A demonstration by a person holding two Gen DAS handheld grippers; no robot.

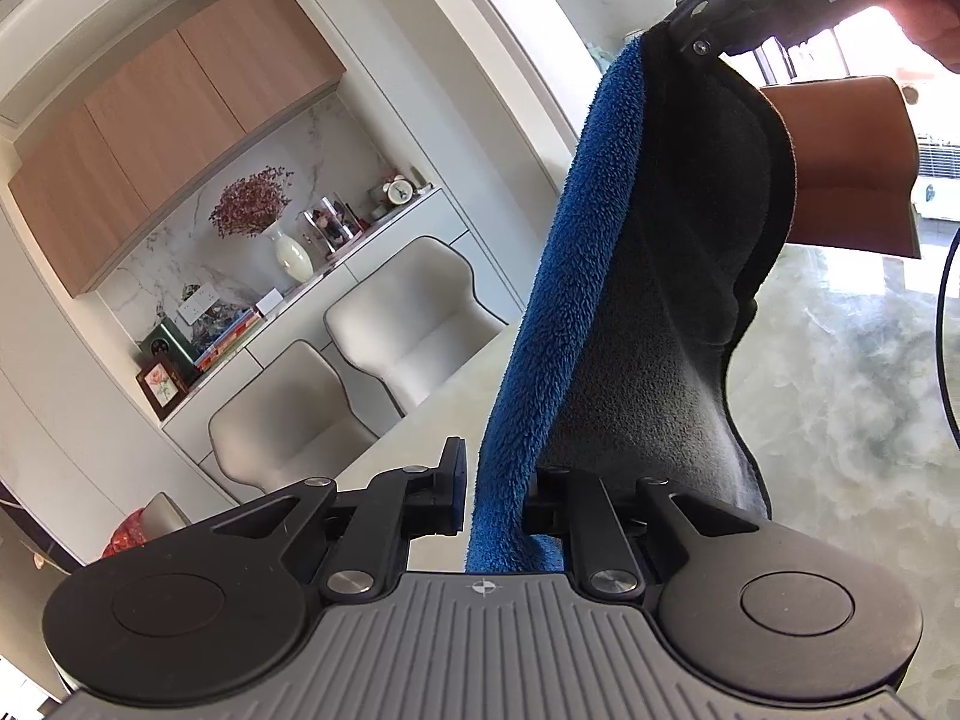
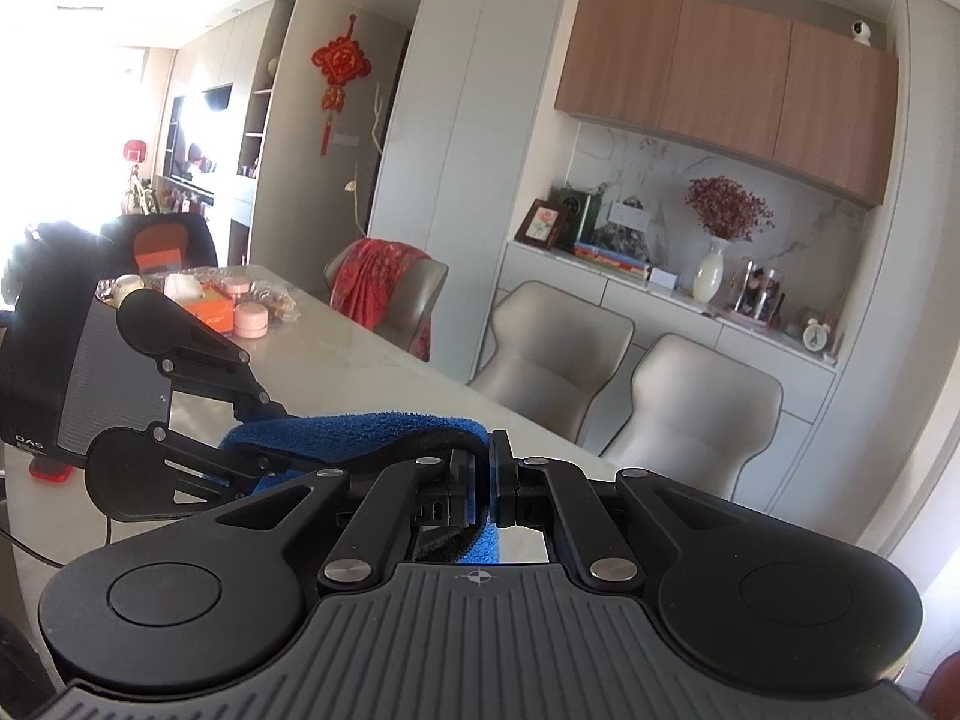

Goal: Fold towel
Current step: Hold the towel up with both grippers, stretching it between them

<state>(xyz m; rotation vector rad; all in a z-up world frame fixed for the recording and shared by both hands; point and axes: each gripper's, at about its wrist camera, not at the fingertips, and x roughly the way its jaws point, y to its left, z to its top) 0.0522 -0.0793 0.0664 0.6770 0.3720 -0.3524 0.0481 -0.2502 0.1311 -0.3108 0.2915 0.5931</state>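
Observation:
The towel [image 1: 600, 312] is blue fleece on one side and grey with a dark hem on the other. It hangs stretched in the air between my two grippers, above the table. In the left wrist view my left gripper [image 1: 498, 486] has its jaws apart, with the towel edge running between them against the right finger. My right gripper [image 1: 696, 30] pinches the far corner at the top right. In the right wrist view my right gripper [image 2: 483, 480] is shut on the towel [image 2: 360, 429]. The left gripper [image 2: 252, 438] holds the other end at the left.
A pale marble table [image 1: 840, 360] lies below. Two beige chairs [image 2: 624, 396] stand along its far side, and a brown chair [image 1: 840, 180] at its end. Boxes and pink jars [image 2: 240, 312] crowd the table's far left end. A sideboard with a vase [image 2: 711, 276] lines the wall.

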